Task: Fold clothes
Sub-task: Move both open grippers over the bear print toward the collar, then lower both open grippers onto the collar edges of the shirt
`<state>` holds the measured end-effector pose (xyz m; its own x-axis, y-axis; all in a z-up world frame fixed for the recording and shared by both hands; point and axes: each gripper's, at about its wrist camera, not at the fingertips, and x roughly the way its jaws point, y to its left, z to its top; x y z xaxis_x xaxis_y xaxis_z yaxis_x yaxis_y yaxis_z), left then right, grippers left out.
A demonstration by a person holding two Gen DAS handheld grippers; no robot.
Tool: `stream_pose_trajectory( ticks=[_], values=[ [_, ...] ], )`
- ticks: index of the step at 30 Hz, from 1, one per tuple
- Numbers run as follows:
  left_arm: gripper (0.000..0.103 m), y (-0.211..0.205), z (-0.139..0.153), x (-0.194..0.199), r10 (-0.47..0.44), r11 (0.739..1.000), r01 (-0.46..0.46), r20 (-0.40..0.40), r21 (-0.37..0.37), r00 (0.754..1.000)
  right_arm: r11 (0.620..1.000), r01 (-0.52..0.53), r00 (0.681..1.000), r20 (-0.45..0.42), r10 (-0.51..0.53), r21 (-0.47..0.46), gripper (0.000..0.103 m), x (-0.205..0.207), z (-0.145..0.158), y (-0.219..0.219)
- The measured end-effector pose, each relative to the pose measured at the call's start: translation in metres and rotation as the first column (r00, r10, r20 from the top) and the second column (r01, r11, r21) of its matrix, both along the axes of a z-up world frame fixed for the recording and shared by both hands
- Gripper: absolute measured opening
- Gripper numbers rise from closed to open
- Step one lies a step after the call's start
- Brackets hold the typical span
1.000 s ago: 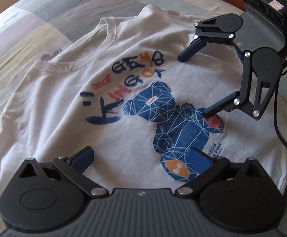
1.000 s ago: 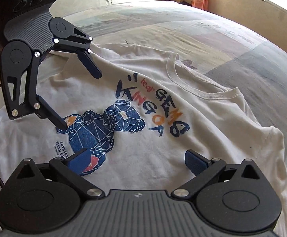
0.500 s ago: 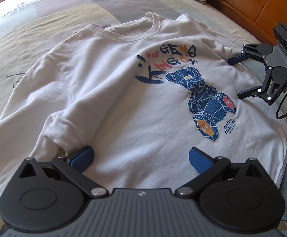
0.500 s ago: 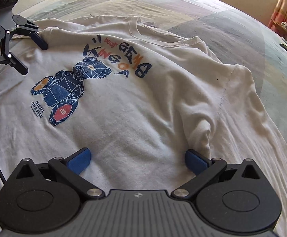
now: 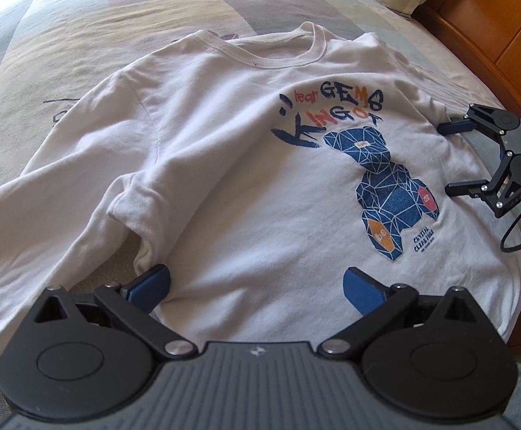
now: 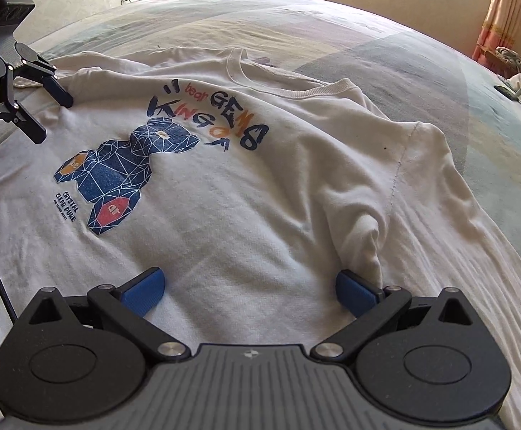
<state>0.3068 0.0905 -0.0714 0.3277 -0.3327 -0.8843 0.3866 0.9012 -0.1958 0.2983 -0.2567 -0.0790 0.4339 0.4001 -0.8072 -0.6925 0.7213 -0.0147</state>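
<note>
The left tongs [image 5: 256,285] gape wide, holding nothing, over one side of the white shirt [image 5: 246,193] by its armpit; the right tongs [image 6: 247,288] gape wide and empty at the opposite side. The shirt lies flat, print up, on the bed [image 6: 385,36], its length running crosswise between the tongs, collar [image 5: 271,55] beyond them. It looks light, limp and easily creased; pinching at seam edges seems best.

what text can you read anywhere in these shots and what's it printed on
"bear GEMS" on the white t-shirt, above the blue bear print
"KING OF" just beneath it
"be" on the bear's orange patch
"CRYSTAL CLEAR PURE" beside the bear's feet
One smaller line under that: too small to read
</note>
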Motion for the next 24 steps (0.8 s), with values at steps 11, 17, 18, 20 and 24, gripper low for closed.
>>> stream_pose_trajectory(
  ticks=[11, 17, 18, 20, 24],
  values=[
    [0.097, -0.023, 0.037, 0.016, 0.036, 0.999, -0.035, 0.024, -0.031, 0.999, 1.000, 0.007, 1.000, 0.004, -0.006, -0.002, 0.103, -0.001, 0.000, 0.002],
    [0.098, -0.033, 0.064, 0.057, -0.028, 0.999, 0.034, 0.152, -0.034, 0.988, 0.998, 0.002, 0.995, -0.097, -0.007, -0.060, 0.103, 0.015, 0.021, 0.019],
    [0.098, -0.033, 0.064, 0.068, -0.025, 0.999, 0.030, 0.167, -0.027, 0.986, 1.000, -0.004, 0.997, -0.081, 0.002, -0.030, 0.103, 0.017, 0.031, 0.021],
    [0.097, -0.033, 0.062, 0.088, -0.009, 1.000, 0.013, 0.178, -0.026, 0.984, 1.000, -0.002, 1.000, -0.010, 0.003, 0.006, 0.103, 0.027, 0.049, 0.029],
    [0.097, -0.027, 0.054, 0.126, 0.062, 0.986, -0.048, 0.088, -0.160, 0.994, 0.999, 0.017, 0.998, 0.065, -0.020, 0.048, 0.103, 0.073, 0.062, 0.046]
  ],
)
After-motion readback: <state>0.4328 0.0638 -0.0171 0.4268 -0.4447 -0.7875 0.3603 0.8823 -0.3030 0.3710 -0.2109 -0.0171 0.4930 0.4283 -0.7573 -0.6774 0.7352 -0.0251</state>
